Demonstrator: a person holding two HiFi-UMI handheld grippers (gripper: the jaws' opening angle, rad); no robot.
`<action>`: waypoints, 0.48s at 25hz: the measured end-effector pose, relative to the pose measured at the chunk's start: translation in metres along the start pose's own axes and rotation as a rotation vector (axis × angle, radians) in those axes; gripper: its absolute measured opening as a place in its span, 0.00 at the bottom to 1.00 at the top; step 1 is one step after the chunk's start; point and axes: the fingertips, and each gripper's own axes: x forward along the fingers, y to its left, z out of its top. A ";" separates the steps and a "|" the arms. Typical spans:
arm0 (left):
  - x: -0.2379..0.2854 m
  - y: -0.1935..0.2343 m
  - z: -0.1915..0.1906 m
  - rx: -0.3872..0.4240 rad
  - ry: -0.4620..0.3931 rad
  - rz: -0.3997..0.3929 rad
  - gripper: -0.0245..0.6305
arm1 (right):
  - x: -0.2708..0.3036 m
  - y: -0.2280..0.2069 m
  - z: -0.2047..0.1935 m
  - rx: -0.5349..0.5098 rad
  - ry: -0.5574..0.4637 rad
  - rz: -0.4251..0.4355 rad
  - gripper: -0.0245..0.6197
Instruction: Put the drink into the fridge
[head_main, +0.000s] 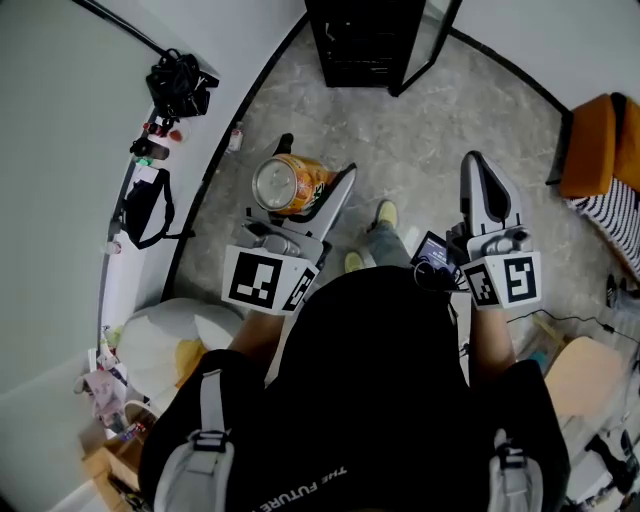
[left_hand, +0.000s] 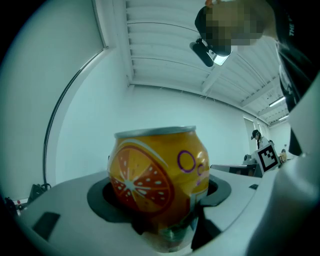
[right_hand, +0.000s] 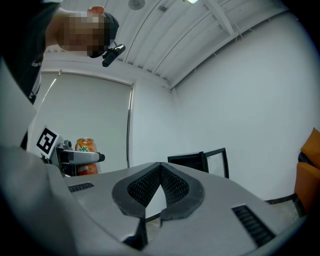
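Observation:
An orange drink can (head_main: 288, 184) with an orange-slice print is held upright and off the floor, and my left gripper (head_main: 314, 166) is shut on it. In the left gripper view the can (left_hand: 159, 175) fills the space between the dark pads (left_hand: 220, 190), which press its sides. My right gripper (head_main: 480, 172) is shut with nothing in it; its ribbed pads (right_hand: 175, 187) meet at the tip. The small black fridge (head_main: 366, 40) stands on the floor ahead with its door (head_main: 432, 45) swung open. The right gripper view shows the fridge (right_hand: 197, 161) and, at the left, the can (right_hand: 86, 149).
A curved white wall runs along the left, with a black bag (head_main: 178, 86) and small items on a white ledge (head_main: 128, 250). An orange chair (head_main: 592, 146) stands at the right. The person's yellow shoes (head_main: 386, 213) are on the marbled floor (head_main: 420, 130) between me and the fridge.

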 end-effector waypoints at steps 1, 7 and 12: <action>0.007 0.001 0.001 -0.002 -0.003 -0.003 0.59 | 0.004 -0.006 0.001 0.004 -0.001 -0.001 0.06; 0.055 0.011 0.005 -0.008 -0.013 -0.016 0.59 | 0.034 -0.041 0.005 0.003 -0.002 -0.013 0.06; 0.099 0.019 0.006 0.003 0.000 -0.013 0.59 | 0.065 -0.074 0.004 0.023 0.002 -0.010 0.06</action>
